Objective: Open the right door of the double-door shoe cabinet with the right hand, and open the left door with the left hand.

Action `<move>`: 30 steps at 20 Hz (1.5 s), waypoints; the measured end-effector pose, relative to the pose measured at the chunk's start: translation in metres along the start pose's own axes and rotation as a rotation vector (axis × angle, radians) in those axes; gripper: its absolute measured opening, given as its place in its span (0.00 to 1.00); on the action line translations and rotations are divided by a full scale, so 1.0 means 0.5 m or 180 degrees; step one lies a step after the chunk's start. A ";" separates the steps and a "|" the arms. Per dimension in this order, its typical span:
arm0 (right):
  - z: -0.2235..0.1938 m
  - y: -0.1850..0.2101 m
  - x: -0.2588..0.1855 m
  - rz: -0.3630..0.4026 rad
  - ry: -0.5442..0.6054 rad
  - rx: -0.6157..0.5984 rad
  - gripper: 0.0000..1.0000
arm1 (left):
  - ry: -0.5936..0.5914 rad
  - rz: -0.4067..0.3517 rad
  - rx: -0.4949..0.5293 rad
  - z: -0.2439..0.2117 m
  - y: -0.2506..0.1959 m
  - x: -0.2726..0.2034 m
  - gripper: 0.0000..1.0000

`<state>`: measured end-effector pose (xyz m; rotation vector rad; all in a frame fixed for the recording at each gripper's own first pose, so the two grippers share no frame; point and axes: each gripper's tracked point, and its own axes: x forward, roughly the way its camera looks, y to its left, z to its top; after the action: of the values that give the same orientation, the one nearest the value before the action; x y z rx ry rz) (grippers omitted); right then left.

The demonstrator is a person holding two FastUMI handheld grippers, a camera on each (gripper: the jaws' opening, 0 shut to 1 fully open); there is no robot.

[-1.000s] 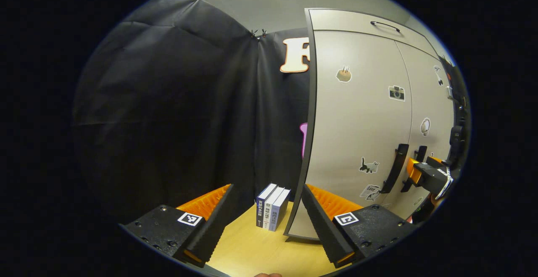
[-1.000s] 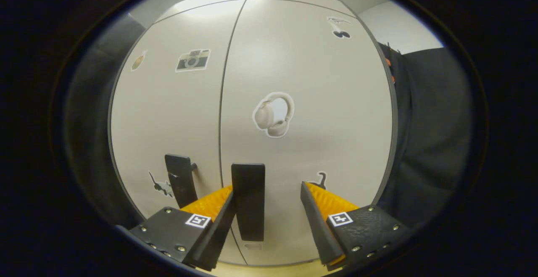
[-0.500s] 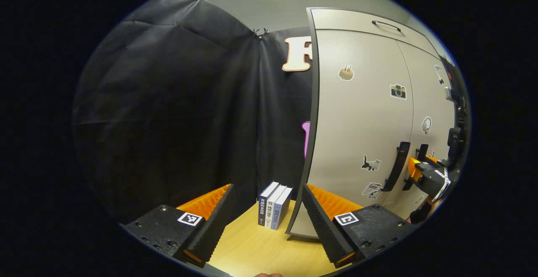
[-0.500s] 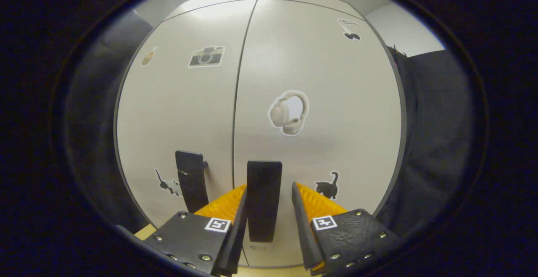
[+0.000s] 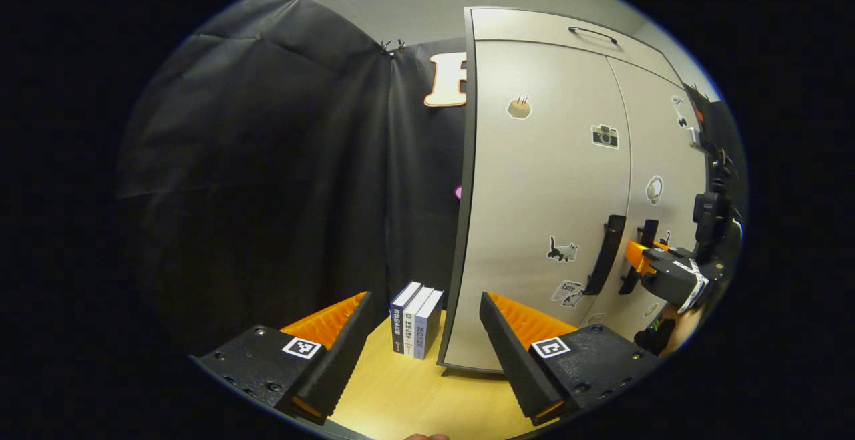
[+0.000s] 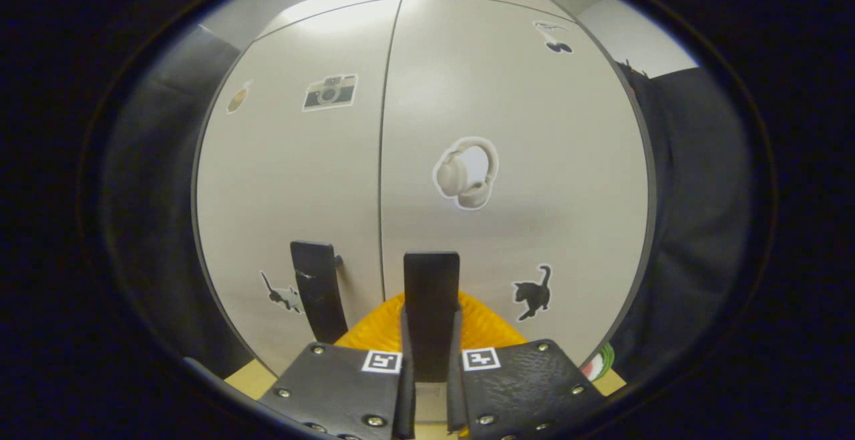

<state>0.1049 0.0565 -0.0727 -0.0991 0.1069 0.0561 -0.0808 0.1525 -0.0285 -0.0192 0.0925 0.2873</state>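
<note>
Now right hand-held gripper clamps black right door handle (doors closed); left hand-held gripper open.

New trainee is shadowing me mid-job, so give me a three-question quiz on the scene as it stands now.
1. True or false: the right hand-held gripper is shut on the right handle.
2. What stands on the table left of the cabinet? A) books B) shoes C) a cup
3. Fill in: the left hand-held gripper is ____.

Key: 1 true; 2 A, the books; 3 open.
</note>
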 end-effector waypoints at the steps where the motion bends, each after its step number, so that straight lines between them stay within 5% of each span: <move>1: 0.000 0.000 0.000 0.0012 0.0009 -0.0001 0.19 | 0.0002 -0.0018 0.0011 -0.001 -0.002 -0.002 0.98; 19: -0.007 -0.029 -0.123 0.0488 0.0000 0.0134 0.19 | 0.0127 -0.0480 0.0216 -0.033 -0.112 -0.041 0.99; 30: -0.007 -0.060 -0.182 0.0994 0.0007 0.0113 0.19 | 0.0210 -0.0684 0.0234 -0.056 -0.184 -0.020 0.99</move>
<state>0.0161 0.0220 -0.0636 -0.0463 0.1248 0.3656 -0.0665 0.0605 -0.0549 0.0344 0.1654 0.0684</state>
